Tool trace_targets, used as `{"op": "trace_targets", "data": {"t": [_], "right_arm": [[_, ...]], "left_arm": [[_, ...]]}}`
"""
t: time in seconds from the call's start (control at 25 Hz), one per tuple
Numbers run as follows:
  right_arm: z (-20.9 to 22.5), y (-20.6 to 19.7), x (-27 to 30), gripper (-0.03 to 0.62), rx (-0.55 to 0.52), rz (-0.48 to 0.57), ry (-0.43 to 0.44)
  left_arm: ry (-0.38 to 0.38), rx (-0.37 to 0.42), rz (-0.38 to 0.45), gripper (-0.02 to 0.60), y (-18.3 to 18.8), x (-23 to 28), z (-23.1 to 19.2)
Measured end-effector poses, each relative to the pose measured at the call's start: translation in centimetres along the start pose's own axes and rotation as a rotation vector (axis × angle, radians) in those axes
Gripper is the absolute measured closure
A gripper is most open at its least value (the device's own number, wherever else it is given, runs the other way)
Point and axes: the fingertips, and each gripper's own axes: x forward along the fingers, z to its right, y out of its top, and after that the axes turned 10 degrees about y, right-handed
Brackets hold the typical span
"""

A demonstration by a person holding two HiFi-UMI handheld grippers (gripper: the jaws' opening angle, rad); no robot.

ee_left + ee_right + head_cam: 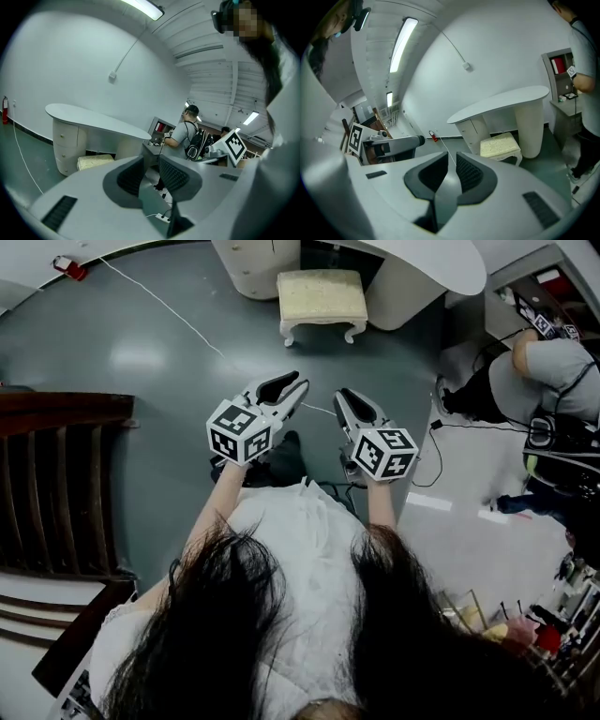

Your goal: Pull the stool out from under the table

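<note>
She stands on the grey floor (141,352) with a gripper in each hand, both held out in front of her at about the same height and pointing toward the stool (322,296). The left gripper (289,387) and the right gripper (343,399) are side by side, near each other but not touching, each with its marker cube toward her. The left gripper's fingers (131,176) are drawn together with nothing between them. The right gripper's fingers (468,173) are together too, and empty.

The stool is well apart from both grippers, across a stretch of bare floor. It is a low, cream-coloured piece with a padded square seat and short curved legs. It stands at the white table (441,263), in the gap between the drawer unit (248,268) on one side and the rounded leg (403,296) on the other, with its far side under the overhanging tabletop and its near side out in the open.

A thin white cable (159,301) runs over the floor from a small red object (67,266) by the wall toward her feet. A dark wooden chair (56,484) stands to her left. To her right another person (553,367) in a grey shirt is bent over some shelving.
</note>
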Motion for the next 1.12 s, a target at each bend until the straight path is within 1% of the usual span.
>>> {"op": "trace_targets", "data": {"t": [0.16,0.36,0.72,0.84,0.96,1.12], "right_arm": [[0.5,1.0,2.6,0.530,-0.001,-0.012,-0.014],[1.0,1.8,4.2,0.530,0.001,-0.024,-0.033],[2.8,2.2,3.7,0.530,0.005,-0.049,-0.075],[3.7,2.2,3.5,0.530,0.008,-0.061,-0.080],[5.6,2.6,3.6,0.530,0.010,-0.074,-0.078],[8.7,3.0,4.1,0.530,0.011,-0.111,-0.054]], "left_arm": [[-0.009,-0.012,-0.004,0.472,0.7,0.9,-2.7],[-0.024,-0.025,-0.004,0.472,1.3,1.7,-4.8],[-0.031,-0.067,-0.011,0.472,0.6,2.3,-5.5],[-0.019,-0.082,-0.019,0.472,0.1,2.5,-5.8],[0.002,-0.090,-0.036,0.472,-0.5,3.6,-6.4],[0.060,-0.122,-0.051,0.472,-1.3,5.2,-7.2]]}}
